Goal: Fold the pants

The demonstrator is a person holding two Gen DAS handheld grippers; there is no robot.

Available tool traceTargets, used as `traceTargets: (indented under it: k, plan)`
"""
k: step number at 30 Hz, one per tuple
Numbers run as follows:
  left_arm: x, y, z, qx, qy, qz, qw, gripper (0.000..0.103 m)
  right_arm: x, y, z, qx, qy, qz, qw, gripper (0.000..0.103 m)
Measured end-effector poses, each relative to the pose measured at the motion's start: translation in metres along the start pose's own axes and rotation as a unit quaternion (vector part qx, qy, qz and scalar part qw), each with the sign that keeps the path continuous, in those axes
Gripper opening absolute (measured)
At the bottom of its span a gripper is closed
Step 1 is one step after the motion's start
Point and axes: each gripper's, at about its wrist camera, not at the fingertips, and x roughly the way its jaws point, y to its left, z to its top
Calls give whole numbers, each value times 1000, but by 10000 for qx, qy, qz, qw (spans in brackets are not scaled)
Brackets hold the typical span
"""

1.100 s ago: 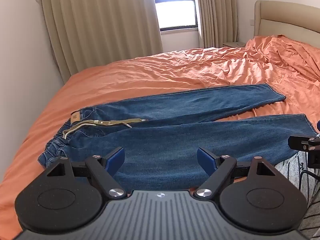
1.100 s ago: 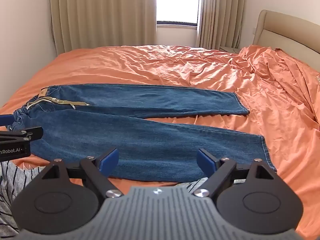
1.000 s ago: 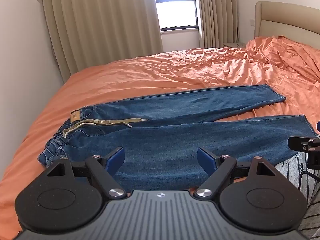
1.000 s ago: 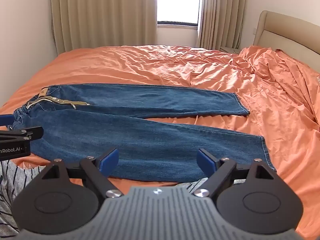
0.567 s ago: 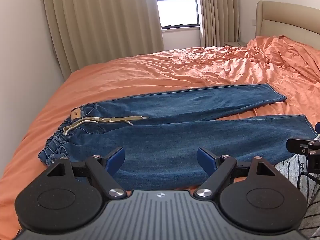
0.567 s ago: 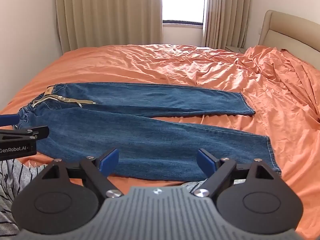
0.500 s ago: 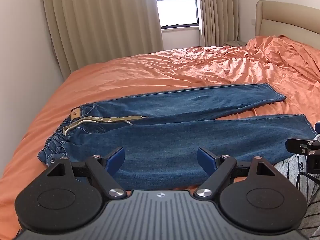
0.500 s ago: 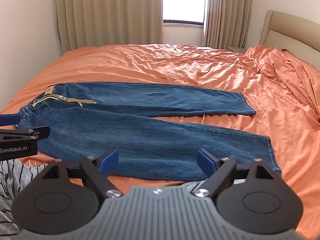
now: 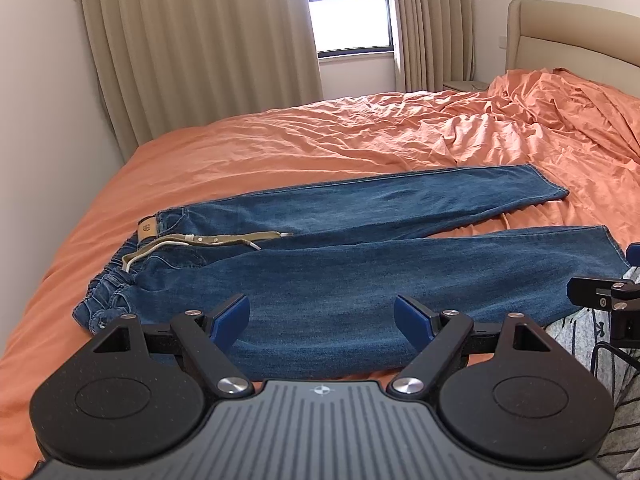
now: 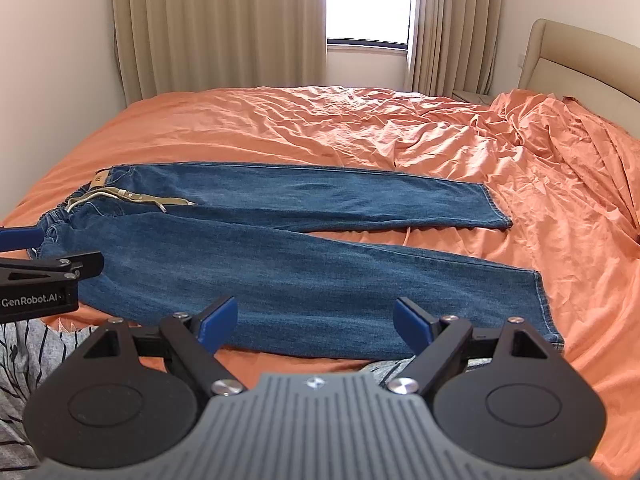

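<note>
One pair of blue jeans [image 9: 320,280] lies flat on the orange bed [image 9: 280,152], both legs spread apart, a tan drawstring [image 9: 208,239] trailing at the waist. Two grippers, left gripper [image 9: 322,316] and right gripper [image 10: 316,316], hover just short of the near leg, jaws spread, holding nothing.

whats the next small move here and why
Probably lower both open grippers to the near leg's edge: left gripper toward the waistband, right gripper toward the near hem. The jeans lie flat with legs spread apart on the orange sheet, and neither gripper holds anything.
</note>
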Motion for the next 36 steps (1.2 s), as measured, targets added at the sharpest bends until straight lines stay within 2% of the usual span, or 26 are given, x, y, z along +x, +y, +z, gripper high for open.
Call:
traceTargets:
  k: [36]
  plan:
    - [-2, -5, -3, 82, -15, -47, 10000, 96, -1, 4, -6, 33, 58, -5, 10000, 82]
